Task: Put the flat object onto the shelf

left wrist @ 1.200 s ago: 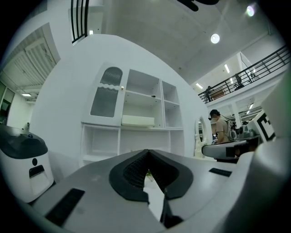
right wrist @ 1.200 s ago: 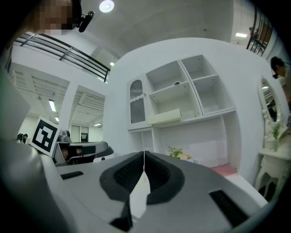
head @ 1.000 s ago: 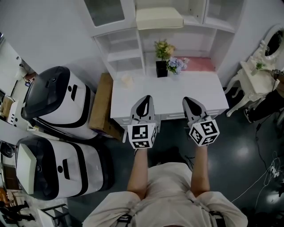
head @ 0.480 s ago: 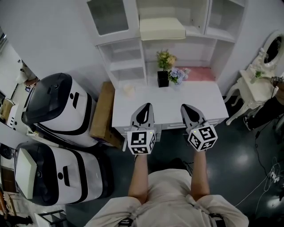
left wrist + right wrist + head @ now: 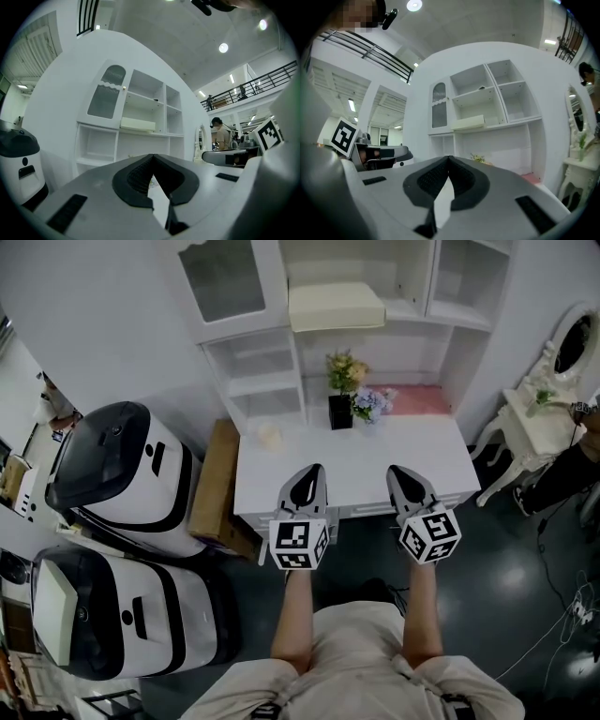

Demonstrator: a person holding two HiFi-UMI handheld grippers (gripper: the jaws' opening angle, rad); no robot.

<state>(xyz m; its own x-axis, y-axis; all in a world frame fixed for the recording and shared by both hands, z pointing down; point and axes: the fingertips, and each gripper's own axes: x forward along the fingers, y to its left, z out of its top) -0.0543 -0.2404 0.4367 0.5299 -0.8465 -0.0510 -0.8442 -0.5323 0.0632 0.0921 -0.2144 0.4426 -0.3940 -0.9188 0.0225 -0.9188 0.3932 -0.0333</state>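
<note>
Up in the top middle of the head view, the flat cream object (image 5: 336, 306) lies longways left to right on the shelf (image 5: 405, 308), far past the left gripper (image 5: 312, 471) and right gripper (image 5: 397, 472), both with jaws pressed together, holding nothing.

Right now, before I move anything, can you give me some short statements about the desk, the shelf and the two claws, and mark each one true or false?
1. The left claw and the right claw are both shut and hold nothing. True.
2. The cream flat object lies on the desk. False: it lies on a shelf above the desk.
3. A black vase with flowers stands on the desk. True.
4. The left claw touches the vase. False: both claws are at the desk's near edge, apart from the vase.
5. In the head view, two white and black machines stand left of the desk. True.
</note>
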